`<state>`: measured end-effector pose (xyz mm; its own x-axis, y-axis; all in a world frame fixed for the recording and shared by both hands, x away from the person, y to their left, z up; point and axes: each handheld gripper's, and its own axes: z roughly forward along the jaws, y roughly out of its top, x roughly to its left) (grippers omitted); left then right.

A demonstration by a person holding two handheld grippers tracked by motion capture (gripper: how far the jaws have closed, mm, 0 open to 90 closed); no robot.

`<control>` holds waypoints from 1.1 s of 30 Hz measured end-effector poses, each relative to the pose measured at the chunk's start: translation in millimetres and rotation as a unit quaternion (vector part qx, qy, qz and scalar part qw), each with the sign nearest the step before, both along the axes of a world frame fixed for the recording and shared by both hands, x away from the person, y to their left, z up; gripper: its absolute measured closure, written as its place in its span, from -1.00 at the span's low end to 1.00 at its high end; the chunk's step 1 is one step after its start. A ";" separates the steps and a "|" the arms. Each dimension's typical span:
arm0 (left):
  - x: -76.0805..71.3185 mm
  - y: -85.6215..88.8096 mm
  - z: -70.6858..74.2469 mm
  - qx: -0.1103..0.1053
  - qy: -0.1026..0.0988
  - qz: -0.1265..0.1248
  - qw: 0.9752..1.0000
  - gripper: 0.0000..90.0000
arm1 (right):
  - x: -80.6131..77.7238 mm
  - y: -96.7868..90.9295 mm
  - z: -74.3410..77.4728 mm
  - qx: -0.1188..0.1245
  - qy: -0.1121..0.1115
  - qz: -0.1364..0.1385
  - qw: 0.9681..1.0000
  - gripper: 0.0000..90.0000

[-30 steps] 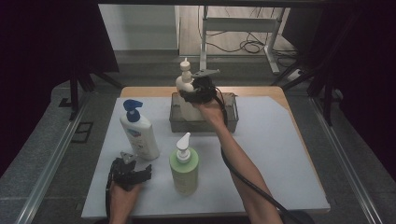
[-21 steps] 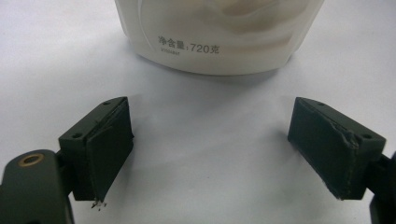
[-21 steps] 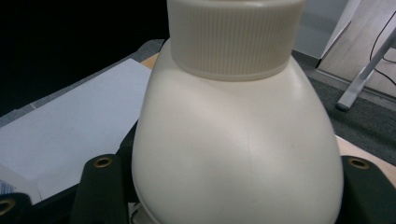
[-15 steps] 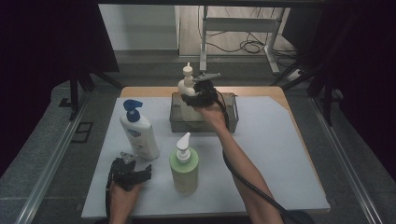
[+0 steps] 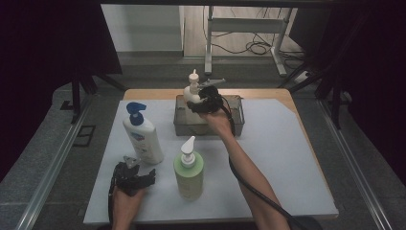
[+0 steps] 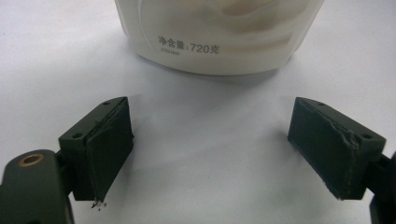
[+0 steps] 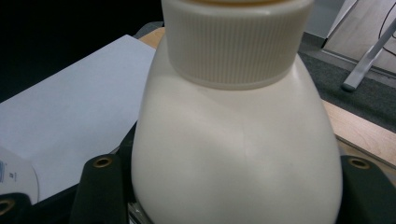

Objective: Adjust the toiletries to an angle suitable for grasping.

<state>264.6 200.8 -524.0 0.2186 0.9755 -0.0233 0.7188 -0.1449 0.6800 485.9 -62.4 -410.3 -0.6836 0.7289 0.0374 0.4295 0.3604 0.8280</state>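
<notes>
The right gripper [image 5: 195, 101] clamps the cream bottle [image 5: 193, 89], now lowered slightly toward the tray [image 5: 238, 120], so placing seems near; the left gripper [image 5: 152, 173] rests open.

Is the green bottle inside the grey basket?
No, the green bottle stands on the white sheet near the person, well in front of the grey basket at the far side.
</notes>
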 end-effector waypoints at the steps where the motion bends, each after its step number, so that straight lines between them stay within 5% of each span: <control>1: 0.0 0.0 0.0 0.000 0.000 0.000 1.000 -0.69 | -0.1 -0.4 -0.3 0.001 0.001 0.000 1.000 -0.15; 18: 0.0 0.0 0.0 0.000 0.000 0.000 1.000 -0.69 | -4.0 -4.7 -3.9 0.004 0.004 0.007 1.000 -0.20; 25: -0.1 -0.1 0.0 0.000 0.000 0.000 1.000 -0.69 | -5.9 -4.6 -0.9 -0.001 -0.003 0.017 1.000 -0.44; 33: -0.1 -0.1 0.0 0.000 0.000 0.000 1.000 -0.69 | -12.2 -12.2 2.9 -0.011 -0.009 0.027 1.000 -0.50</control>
<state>264.5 200.7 -524.0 0.2185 0.9756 -0.0229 0.7184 -0.1449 0.6803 473.7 -74.6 -407.3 -0.7220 0.6918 0.0096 0.3947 0.4004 0.8270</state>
